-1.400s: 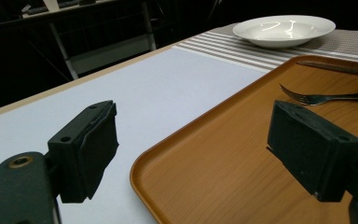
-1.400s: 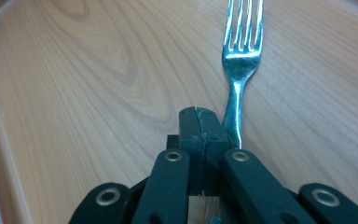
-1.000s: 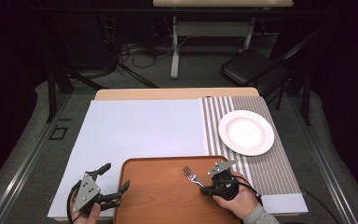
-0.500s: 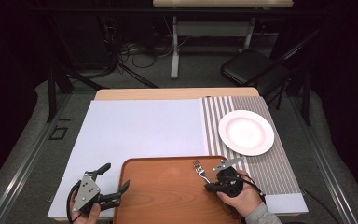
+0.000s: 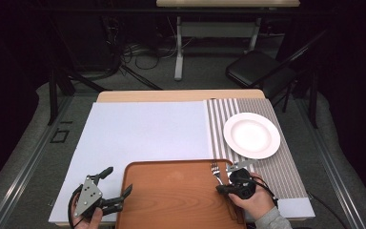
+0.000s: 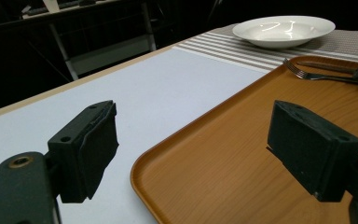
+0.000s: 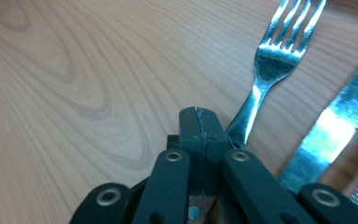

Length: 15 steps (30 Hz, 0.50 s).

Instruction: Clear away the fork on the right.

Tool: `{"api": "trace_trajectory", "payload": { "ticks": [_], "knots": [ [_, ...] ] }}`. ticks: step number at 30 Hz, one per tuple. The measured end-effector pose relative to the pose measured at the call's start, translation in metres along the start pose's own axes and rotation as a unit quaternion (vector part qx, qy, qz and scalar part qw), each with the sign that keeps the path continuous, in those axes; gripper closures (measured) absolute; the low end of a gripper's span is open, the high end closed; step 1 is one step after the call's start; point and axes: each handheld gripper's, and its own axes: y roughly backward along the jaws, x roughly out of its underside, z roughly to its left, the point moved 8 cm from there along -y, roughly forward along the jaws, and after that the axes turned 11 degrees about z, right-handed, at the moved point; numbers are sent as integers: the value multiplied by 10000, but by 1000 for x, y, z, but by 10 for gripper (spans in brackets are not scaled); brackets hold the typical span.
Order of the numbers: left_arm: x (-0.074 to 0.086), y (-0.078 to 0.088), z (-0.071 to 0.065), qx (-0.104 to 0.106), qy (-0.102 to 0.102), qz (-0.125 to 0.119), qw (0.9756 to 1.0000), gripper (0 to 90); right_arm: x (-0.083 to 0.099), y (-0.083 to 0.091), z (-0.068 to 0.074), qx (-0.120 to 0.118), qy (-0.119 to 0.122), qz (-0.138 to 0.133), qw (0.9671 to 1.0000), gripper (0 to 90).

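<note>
Nearest the person, the left gripper [image 5: 108,190] rests with jaws wide apart astride the wooden tray's [image 5: 171,200] left rim; the right gripper [image 5: 232,182], jaws clamped on the fork [image 5: 216,171], has carried it rightward across the tray to its right edge, presumably toward the striped placemat [image 5: 286,167]; beyond, the white plate [image 5: 251,135] waits.

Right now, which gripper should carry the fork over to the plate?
Right. The right gripper is shut on the fork, on the plate's side; the left gripper stands open across the tray.
</note>
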Motion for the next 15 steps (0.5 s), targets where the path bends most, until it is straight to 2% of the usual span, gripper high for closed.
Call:
{"api": "trace_trajectory", "payload": {
  "ticks": [2, 3, 4, 6, 7, 9, 15],
  "knots": [
    [0, 0, 0, 0, -1, -1, 10000, 156, 1, 1, -2, -8, -41, -45, 10000, 900],
    [0, 0, 0, -1, 9, -2, 10000, 156, 2, 2, -2, -2, -45, 16, 10000, 900],
    [0, 0, 0, -1, 9, -2, 10000, 156, 1, 2, -3, -2, -68, -56, 10000, 900],
    [0, 0, 0, -4, 11, -1, 10000, 156, 3, 3, -5, 10, -96, 32, 9999, 900],
    [0, 0, 0, -7, 19, -3, 10000, 156, 2, 3, -6, -3, -104, -47, 9999, 900],
    [0, 0, 0, -6, 19, -6, 10000, 156, 4, 4, -7, 2, -113, 31, 9999, 900],
    [0, 0, 0, -11, 2, -2, 10000, 156, 5, 3, -7, 12, -119, 20, 9999, 900]
  ]
}}
